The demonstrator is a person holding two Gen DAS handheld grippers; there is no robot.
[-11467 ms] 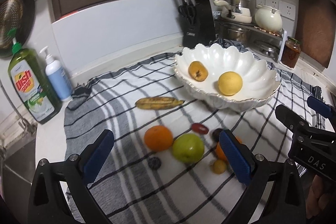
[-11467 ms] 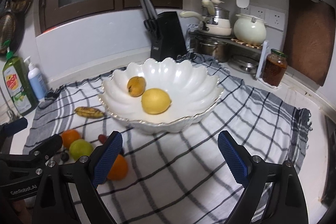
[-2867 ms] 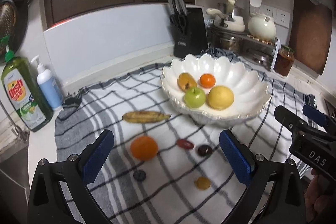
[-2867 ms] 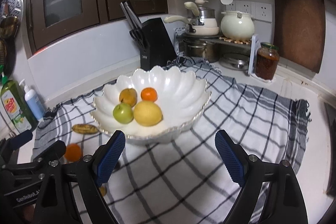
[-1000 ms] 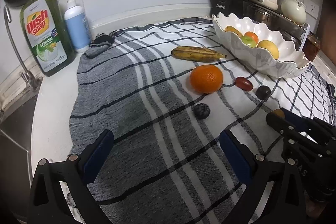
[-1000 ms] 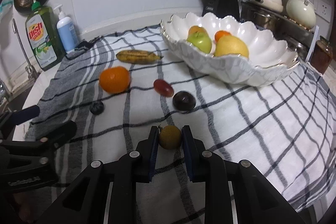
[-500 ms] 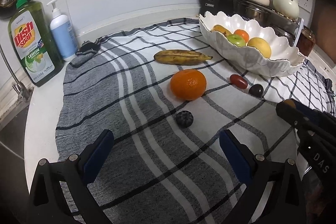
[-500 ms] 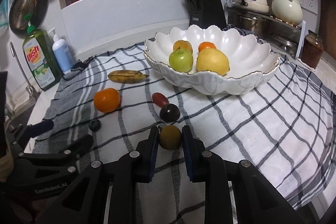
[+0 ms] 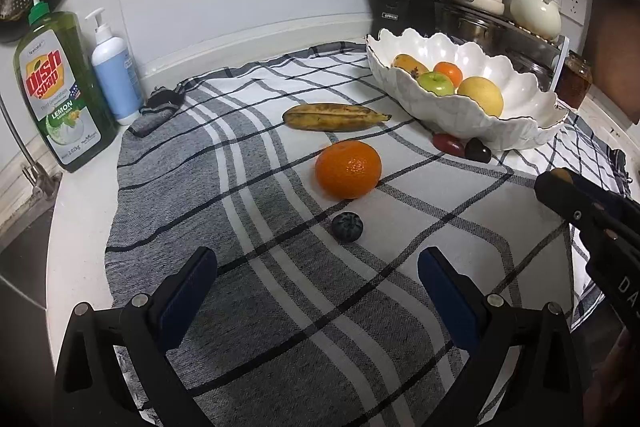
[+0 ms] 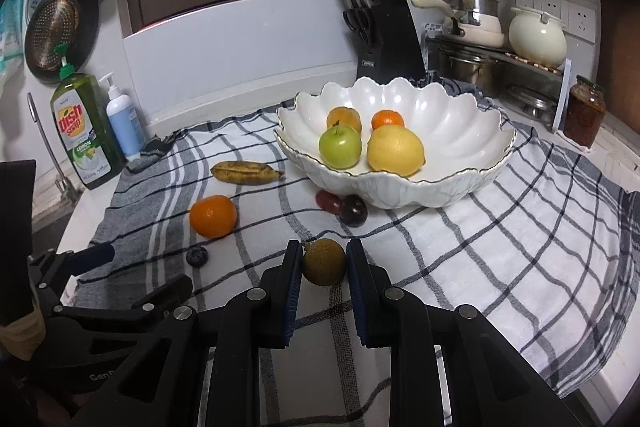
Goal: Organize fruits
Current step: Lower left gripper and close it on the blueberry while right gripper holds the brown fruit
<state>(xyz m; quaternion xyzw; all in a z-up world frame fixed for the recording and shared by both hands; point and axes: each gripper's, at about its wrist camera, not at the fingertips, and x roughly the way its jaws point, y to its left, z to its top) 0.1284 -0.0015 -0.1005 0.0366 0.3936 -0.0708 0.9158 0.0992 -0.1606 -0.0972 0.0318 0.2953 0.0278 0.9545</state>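
My right gripper [image 10: 323, 263] is shut on a small brownish-yellow fruit [image 10: 324, 261] and holds it above the cloth in front of the white scalloped bowl [image 10: 460, 115]. The bowl holds a green apple [image 10: 340, 147], a yellow lemon [image 10: 395, 149], a small orange [image 10: 387, 119] and a brown-yellow fruit [image 10: 344, 119]. On the cloth lie an orange [image 9: 348, 169], a banana [image 9: 334, 117], a dark blueberry [image 9: 347, 226], a red fruit [image 9: 448, 143] and a dark plum [image 9: 477, 150]. My left gripper [image 9: 316, 291] is open and empty, low over the cloth near the blueberry.
A striped and checked cloth [image 9: 248, 187] covers the counter. A green dish soap bottle [image 9: 60, 95] and a blue pump bottle [image 9: 114, 75] stand at the left. A knife block [image 10: 388, 39], pots [image 10: 476, 27] and a jar [image 10: 584, 117] stand behind and right of the bowl.
My right gripper has lifted the small brownish fruit and risen toward the bowl. My left gripper has pulled back and up a little, still open.
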